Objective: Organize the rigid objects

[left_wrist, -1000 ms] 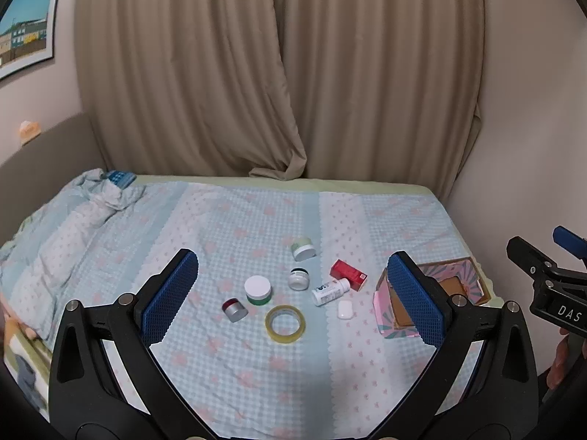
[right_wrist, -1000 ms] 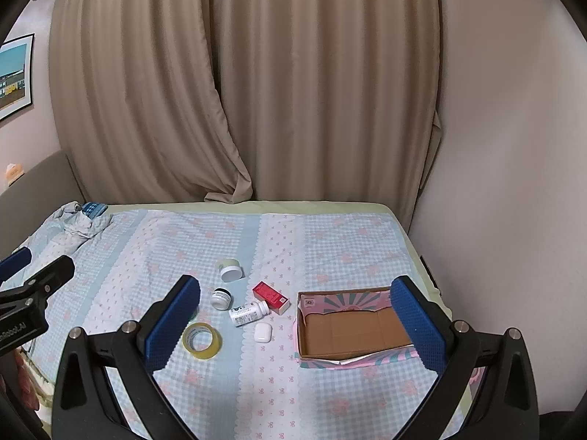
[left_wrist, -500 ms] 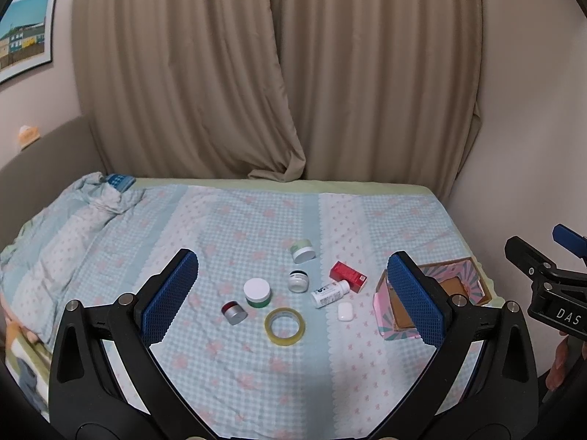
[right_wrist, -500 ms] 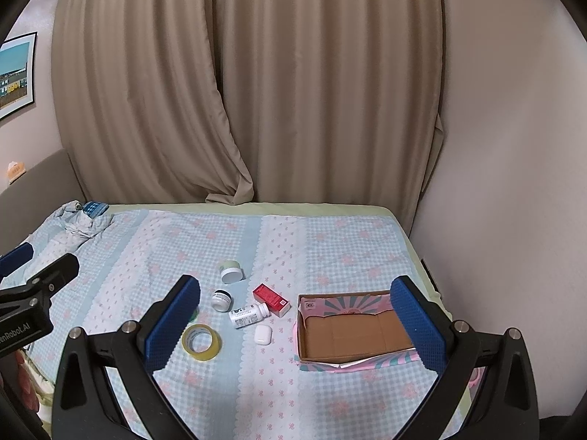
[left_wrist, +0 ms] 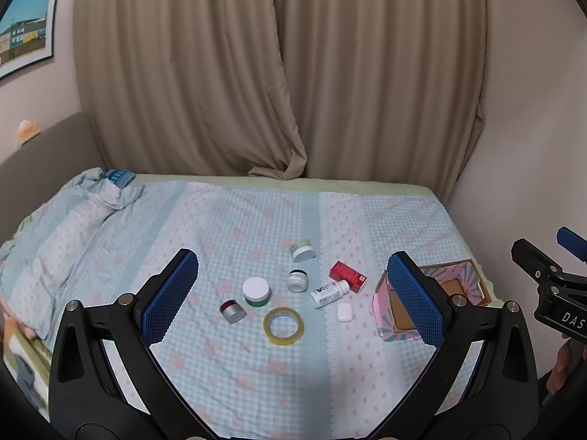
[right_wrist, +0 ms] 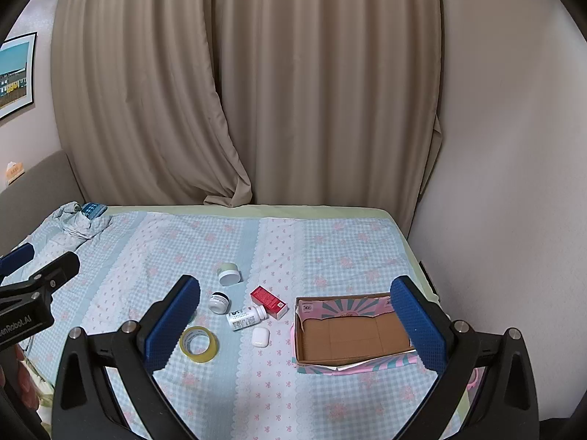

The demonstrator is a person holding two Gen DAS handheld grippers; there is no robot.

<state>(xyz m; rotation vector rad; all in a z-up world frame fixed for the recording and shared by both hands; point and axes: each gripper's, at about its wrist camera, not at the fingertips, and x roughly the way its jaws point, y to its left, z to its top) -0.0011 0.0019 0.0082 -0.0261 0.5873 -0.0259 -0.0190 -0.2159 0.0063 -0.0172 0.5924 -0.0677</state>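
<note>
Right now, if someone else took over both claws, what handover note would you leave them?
Left claw: open, empty, above the bed. Right claw: open, empty.
Cardboard box: nothing inside it. Loose on the bedspread to its left: tape roll, earbud case, white bottle lying flat, red carton, four small jars.
Done: nothing boxed. Left: all of it.

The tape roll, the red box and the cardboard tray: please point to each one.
tape roll (left_wrist: 283, 326), left wrist view, on its yellow ring.
red box (right_wrist: 269, 301), right wrist view, on its top face.
cardboard tray (right_wrist: 352, 337), right wrist view, on its brown floor.
</note>
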